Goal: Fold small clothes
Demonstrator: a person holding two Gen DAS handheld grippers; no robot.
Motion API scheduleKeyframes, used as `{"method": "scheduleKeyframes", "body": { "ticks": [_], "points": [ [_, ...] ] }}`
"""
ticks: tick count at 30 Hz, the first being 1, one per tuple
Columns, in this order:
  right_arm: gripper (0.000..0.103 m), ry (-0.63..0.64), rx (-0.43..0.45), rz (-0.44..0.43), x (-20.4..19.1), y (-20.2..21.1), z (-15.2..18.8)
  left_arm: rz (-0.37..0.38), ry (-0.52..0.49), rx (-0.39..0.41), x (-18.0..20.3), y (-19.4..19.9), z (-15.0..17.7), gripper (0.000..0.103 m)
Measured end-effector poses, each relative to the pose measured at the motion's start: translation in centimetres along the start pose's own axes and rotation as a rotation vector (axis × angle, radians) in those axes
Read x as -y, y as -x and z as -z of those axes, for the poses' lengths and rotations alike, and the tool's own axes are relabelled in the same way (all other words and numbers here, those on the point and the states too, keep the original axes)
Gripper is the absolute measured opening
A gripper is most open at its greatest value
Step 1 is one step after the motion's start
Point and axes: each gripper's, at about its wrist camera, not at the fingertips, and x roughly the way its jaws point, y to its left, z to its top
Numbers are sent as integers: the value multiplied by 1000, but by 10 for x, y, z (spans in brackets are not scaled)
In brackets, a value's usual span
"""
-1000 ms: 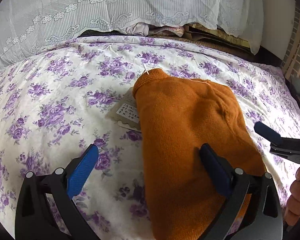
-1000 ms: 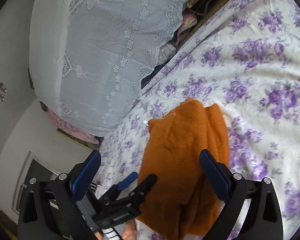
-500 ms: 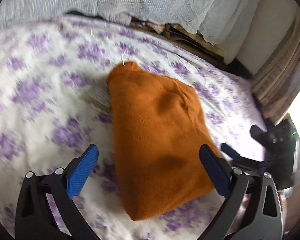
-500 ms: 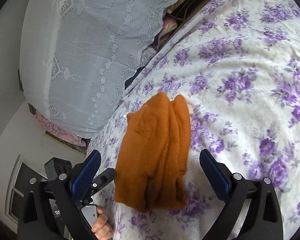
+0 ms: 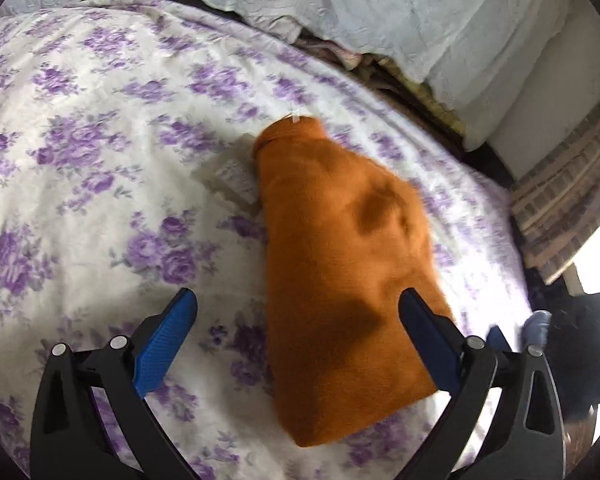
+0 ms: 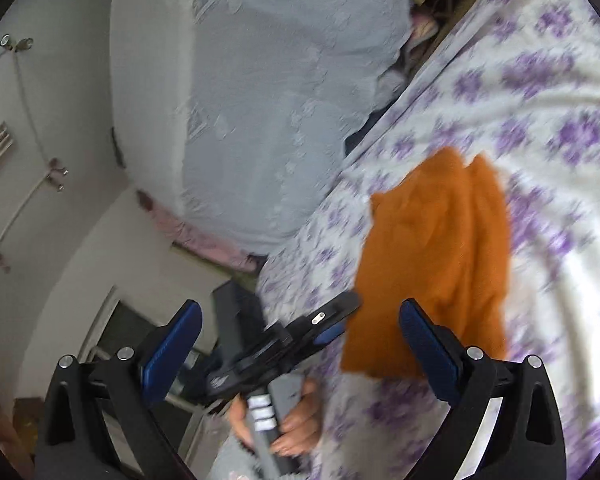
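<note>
- Lying on the floral bedspread [image 5: 80,168], orange garment [image 5: 340,264] is folded into a narrow strip, paper tag [image 5: 236,178] poking out at its left edge.
- Left gripper [image 5: 296,320] and right gripper [image 6: 300,332]: jaws spread, holding nothing.
- Step looks like between folds; next likely needs a grip on the near hem to fold it toward the collar.
- Versus 1.0 s ago: both grippers pulled back off the cloth, views shifted.

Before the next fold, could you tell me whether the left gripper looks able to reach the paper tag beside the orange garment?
Probably yes: the left gripper is open and empty, and the paper tag lies exposed on the bedspread, with only its right edge against the orange garment.
</note>
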Motion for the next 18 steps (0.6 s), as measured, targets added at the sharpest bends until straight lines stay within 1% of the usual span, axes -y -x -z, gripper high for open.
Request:
{"method": "scheduleKeyframes", "body": {
  "ticks": [1,3,4,5,7,9,11,13,14,16,18],
  "points": [
    [99,-15,-34,31,6,-8,3,-30,-10,-20,0,-6,2,98],
    [99,-59,-98,153,28,-21,8,-61,-38,-32,2,-11,3,99],
    [96,-60,-104,142,36,-23,8,-71,-52,-29,3,-9,5,99],
    [97,-30,-77,116,34,-18,8,-81,-60,-26,5,-9,5,99],
    [97,-48,-80,107,36,-17,8,-80,-56,-20,4,-4,2,99],
    [97,-25,-63,80,37,-13,11,-90,-59,0,4,4,-2,99],
    [97,16,-51,66,37,-9,16,-134,-89,25,8,8,-9,99],
    [97,52,-54,87,34,-11,18,-198,-138,20,15,4,-21,99],
    [98,64,-60,95,32,-13,18,-216,-159,17,19,3,-26,99],
    [99,83,-66,111,29,-15,17,-290,-236,12,32,-7,-44,99],
    [99,87,-65,116,29,-15,15,-335,-263,9,37,-20,-63,99]
  ]
}}
